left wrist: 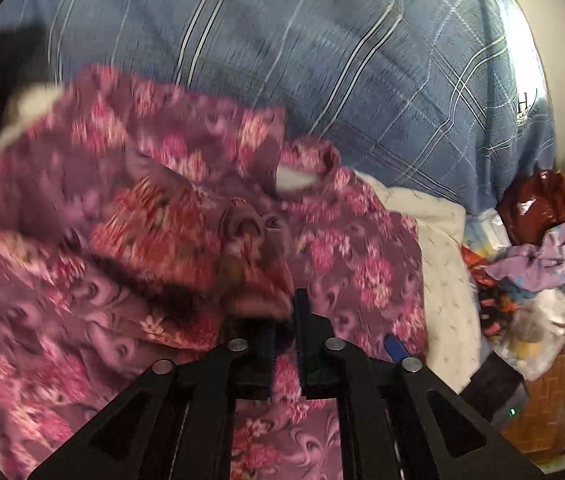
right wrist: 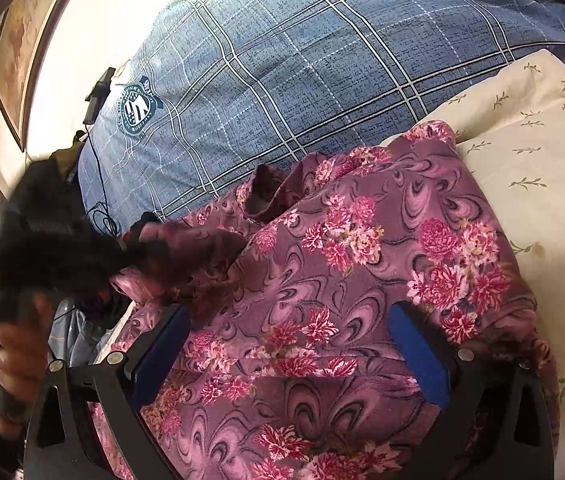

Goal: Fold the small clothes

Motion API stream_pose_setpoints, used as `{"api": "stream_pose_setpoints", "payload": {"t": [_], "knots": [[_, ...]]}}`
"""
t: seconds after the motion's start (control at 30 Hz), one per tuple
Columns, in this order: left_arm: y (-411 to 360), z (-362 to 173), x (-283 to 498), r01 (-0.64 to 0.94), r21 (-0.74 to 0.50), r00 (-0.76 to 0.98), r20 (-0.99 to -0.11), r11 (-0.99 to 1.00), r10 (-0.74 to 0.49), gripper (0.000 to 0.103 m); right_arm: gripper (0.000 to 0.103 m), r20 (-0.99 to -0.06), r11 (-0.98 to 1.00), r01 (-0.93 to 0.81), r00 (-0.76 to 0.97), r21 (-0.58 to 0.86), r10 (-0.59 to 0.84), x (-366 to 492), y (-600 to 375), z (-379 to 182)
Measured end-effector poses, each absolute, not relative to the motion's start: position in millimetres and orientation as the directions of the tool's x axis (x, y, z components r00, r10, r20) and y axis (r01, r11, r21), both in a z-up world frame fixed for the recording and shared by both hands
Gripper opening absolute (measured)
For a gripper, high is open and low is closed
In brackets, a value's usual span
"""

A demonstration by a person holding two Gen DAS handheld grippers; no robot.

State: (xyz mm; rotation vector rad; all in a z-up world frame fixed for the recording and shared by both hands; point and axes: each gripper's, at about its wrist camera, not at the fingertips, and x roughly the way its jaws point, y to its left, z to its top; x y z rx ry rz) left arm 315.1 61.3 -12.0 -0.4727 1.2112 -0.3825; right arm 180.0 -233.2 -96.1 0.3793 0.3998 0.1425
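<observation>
Left wrist: left claw (left wrist: pixel 285 312) pinches the garment (left wrist: pixel 162 208) fold at its tips; right claw (right wrist: pixel 290 344), spread, straddles cloth beside the blue pillow (right wrist: pixel 302 60)

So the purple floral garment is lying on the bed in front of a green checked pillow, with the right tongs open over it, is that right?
Not quite: the checked pillow is blue, not green, as the right wrist view shows. The purple floral garment does lie in front of it, with the right tongs open over it.

Purple-pink floral garment (right wrist: pixel 342 280) — blue-plaid pillow (right wrist: pixel 302 72)
</observation>
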Motion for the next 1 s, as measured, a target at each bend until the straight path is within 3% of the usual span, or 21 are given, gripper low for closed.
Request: {"api": "stream_pose_setpoints", "payload": {"t": [0.07, 0.13, 0.3, 0.4, 0.47, 0.53, 0.63, 0.7, 0.83, 0.87, 0.9, 0.93, 1.0], "knots": [[74, -18, 315, 0.006, -0.613, 0.269, -0.760, 0.790, -0.592, 0.041, 0.101, -0.353, 0.920, -0.061, 0.912, 0.388, 0.209, 180, -233, -96], [97, -23, 317, 0.010, -0.688, 0.274, -0.696, 0.726, -0.664, 0.054, 0.101, -0.354, 0.920, -0.061, 0.911, 0.388, 0.210, 180, -233, -96], [157, -21, 284, 0.088, -0.718, 0.387, -0.614, 0.691, -0.688, 0.059, 0.101, -0.365, 0.918, -0.056, 0.906, 0.393, 0.212, 182, -233, -95], [201, -17, 277, 0.041, -0.667, 0.497, -0.632, 0.744, -0.594, 0.060, 0.100, -0.438, 0.929, -0.001, 0.882, 0.371, 0.176, 188, -225, -86], [224, -13, 272, 0.009, -0.647, 0.544, -0.637, 0.763, -0.546, 0.060, 0.098, -0.406, 0.917, -0.073, 0.881, 0.391, 0.244, 186, -209, -73], [247, -16, 269, -0.021, -0.657, 0.589, -0.617, 0.753, -0.522, 0.060, 0.099, -0.389, 0.943, -0.117, 0.890, 0.312, 0.239, 184, -176, -56], [273, -25, 269, -0.065, -0.692, 0.593, -0.606, 0.719, -0.530, 0.060, 0.099, -0.447, 0.979, -0.146, 0.873, 0.144, 0.196, 199, -118, -46], [286, -27, 266, -0.092, -0.698, 0.603, -0.606, 0.710, -0.518, 0.060, 0.098, -0.499, 0.991, -0.137, 0.858, 0.001, 0.119, 217, -78, -50], [286, -38, 274, -0.115, -0.707, 0.609, -0.605, 0.698, -0.513, 0.060, 0.095, -0.505, 0.963, -0.076, 0.861, -0.260, -0.068, 250, -24, -66], [284, -38, 277, -0.121, -0.701, 0.611, -0.611, 0.703, -0.504, 0.060, 0.090, -0.507, 0.947, -0.058, 0.854, -0.316, -0.116, 258, -17, -72], [286, -38, 276, -0.126, -0.702, 0.610, -0.612, 0.701, -0.504, 0.060, 0.070, -0.512, 0.934, -0.045, 0.846, -0.354, -0.153, 266, -16, -76], [284, -40, 277, -0.122, -0.711, 0.608, -0.605, 0.693, -0.514, 0.060, 0.038, -0.517, 0.931, -0.042, 0.840, -0.363, -0.164, 270, -19, -76], [283, -40, 278, -0.111, -0.723, 0.609, -0.592, 0.682, -0.528, 0.060, 0.018, -0.539, 0.955, -0.041, 0.832, -0.294, -0.130, 271, -43, -67]]}}
